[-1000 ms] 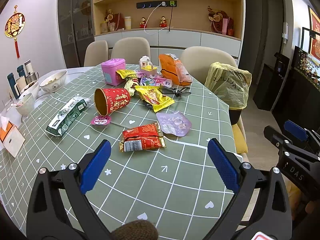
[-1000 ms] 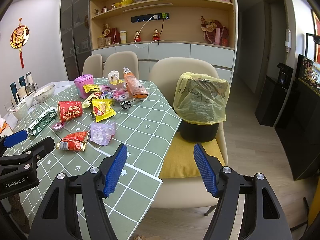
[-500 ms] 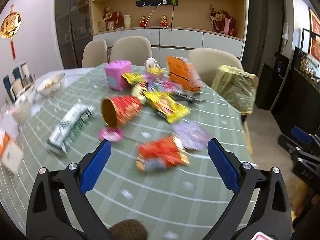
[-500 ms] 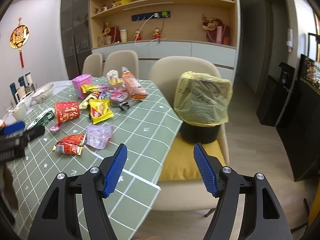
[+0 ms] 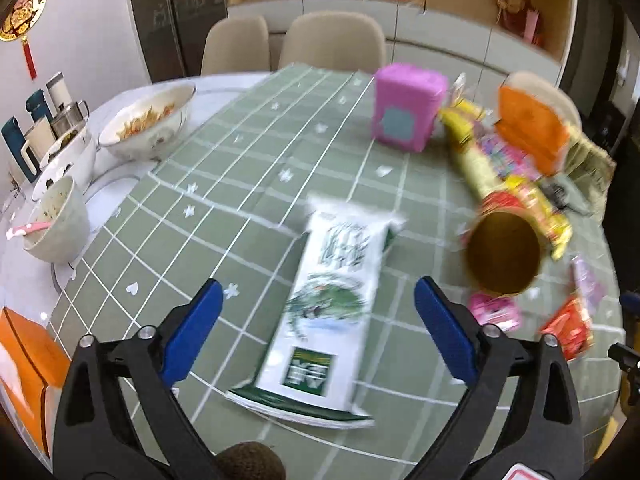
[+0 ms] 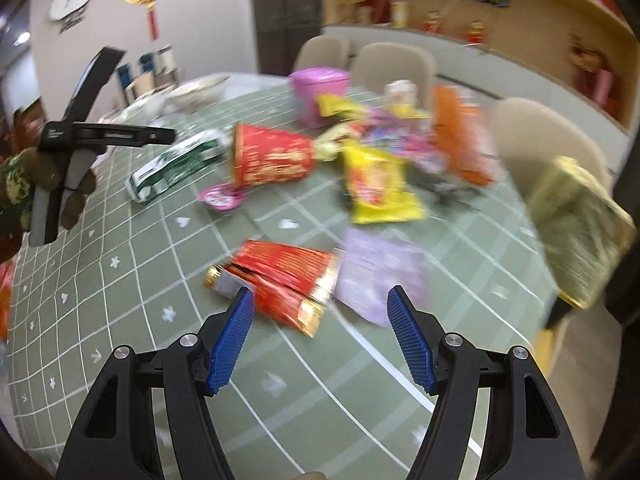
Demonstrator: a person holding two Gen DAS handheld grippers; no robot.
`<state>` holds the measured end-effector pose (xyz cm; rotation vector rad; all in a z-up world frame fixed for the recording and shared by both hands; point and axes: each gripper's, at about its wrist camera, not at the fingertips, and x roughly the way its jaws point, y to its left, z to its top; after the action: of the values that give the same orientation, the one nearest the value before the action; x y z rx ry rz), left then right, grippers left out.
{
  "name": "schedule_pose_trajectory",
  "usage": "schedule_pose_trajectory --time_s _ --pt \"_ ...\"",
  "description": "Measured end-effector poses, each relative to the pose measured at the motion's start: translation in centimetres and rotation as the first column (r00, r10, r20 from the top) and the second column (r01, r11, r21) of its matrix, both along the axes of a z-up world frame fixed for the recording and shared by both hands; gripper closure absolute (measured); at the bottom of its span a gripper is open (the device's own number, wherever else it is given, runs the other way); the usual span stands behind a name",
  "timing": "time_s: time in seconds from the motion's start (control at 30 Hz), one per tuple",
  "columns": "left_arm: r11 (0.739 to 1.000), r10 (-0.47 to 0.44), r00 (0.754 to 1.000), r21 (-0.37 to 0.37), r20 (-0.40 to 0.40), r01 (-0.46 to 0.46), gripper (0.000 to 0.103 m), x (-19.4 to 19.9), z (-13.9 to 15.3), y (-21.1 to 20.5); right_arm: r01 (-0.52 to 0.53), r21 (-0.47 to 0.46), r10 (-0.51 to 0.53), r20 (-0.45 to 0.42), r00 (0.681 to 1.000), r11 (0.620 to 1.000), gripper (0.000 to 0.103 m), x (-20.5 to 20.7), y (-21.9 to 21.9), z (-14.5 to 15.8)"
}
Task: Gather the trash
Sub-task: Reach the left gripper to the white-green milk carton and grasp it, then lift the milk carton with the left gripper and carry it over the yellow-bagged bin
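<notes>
Nothing appears collected yet: the left gripper (image 5: 316, 334), jaws wide but closing on nothing, is lining up over the white-and-green flat packet (image 5: 326, 300), while the empty, wide right gripper (image 6: 320, 336) is nearing the red foil wrapper (image 6: 280, 276) beside that packet.

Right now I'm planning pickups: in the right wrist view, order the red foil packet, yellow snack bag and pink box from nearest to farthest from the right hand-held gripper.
1. Red foil packet: just ahead of the right hand-held gripper, by its left pad.
2. Yellow snack bag: mid-table, slightly right.
3. Pink box: far side, near the chairs.
</notes>
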<state>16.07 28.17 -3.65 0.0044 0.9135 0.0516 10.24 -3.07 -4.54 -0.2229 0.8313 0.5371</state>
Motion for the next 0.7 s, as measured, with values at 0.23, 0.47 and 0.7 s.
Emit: schedule_pose_trajectory --time_s 0.23,0.47,0.7 --pt "0.999 0.018 0.997 -0.042 -0.074 -0.021 0.032 1.5 -2.1 0.2 -0.002 -0.060 -0.001 -0.035 0.999 0.998 0.038 3.7 1.6 -2.1" --pt "0.982 0.050 0.992 -0.176 -0.118 -0.071 0.053 2.6 -2.3 -0.7 0.059 -0.118 -0.064 -0.033 0.997 0.991 0.038 8.2 0.7 -2.5" --pt "0.951 0.044 0.996 -0.304 -0.073 -0.065 0.055 0.8 -1.1 -4.3 0.158 -0.057 -0.162 -0.076 0.984 0.986 0.038 7.9 -3.9 -0.9"
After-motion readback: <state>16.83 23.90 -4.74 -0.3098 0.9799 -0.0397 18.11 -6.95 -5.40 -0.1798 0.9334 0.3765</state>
